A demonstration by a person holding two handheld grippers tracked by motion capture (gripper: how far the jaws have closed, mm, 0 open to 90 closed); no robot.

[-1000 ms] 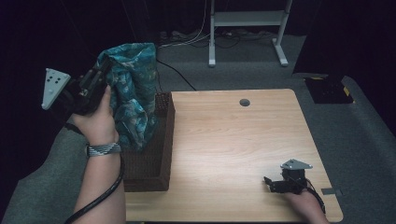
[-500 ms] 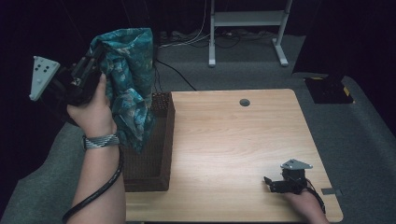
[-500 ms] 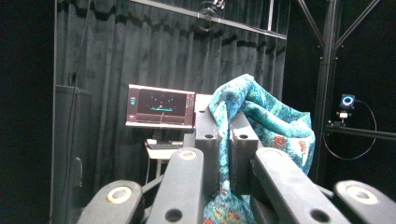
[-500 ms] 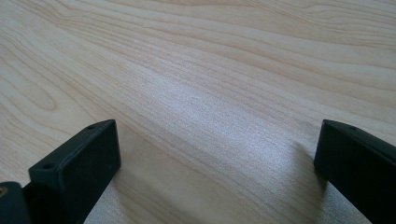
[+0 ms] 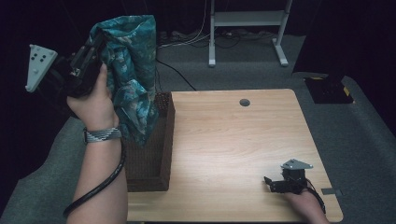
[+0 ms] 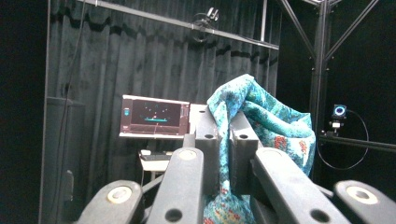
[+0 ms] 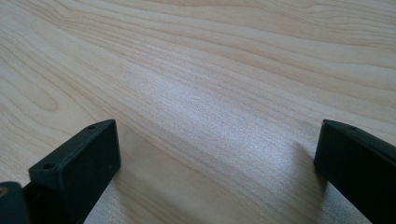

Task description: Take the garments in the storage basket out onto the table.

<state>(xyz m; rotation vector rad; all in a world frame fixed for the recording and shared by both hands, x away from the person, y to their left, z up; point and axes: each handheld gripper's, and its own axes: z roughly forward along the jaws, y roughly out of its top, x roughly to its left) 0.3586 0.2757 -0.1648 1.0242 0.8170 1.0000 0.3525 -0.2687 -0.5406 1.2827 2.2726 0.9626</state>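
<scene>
- The table point(image 5: 233, 140) is pale wood with a visible grain and a small round cable hole point(image 5: 244, 102) near its far edge, at twelve o'clock; grey carpet lies around it; black curtains close the room off behind
- At twelve o'clock beyond the table stands a white metal frame point(image 5: 245, 21) with cables trailing on the floor beside it; at two o'clock a black box point(image 5: 328, 89) with a yellow mark sits on the carpet
- A dark wicker basket point(image 5: 164, 135) stands on the table's left edge, at nine o'clock, tall and narrow
- The left gripper point(image 5: 95, 44) is raised above and left of the basket, at ten o'clock; its jaws are clenched on a fold of teal patterned cloth point(image 5: 133, 70); the cloth hangs down from the grip, its lower end reaching the basket's mouth
- In the left gripper view the cloth point(image 6: 271, 126) bulges above the pinched jaws; behind it a monitor point(image 6: 155, 116) glows on a stand, its screen too small to read; a ringed light point(image 6: 339, 110) shines at three o'clock
- The right gripper point(image 5: 270, 183) rests on the table at five o'clock; its jaws stand released and wide, bare wood point(image 7: 210, 93) between them
- I can read no writing anywhere
</scene>
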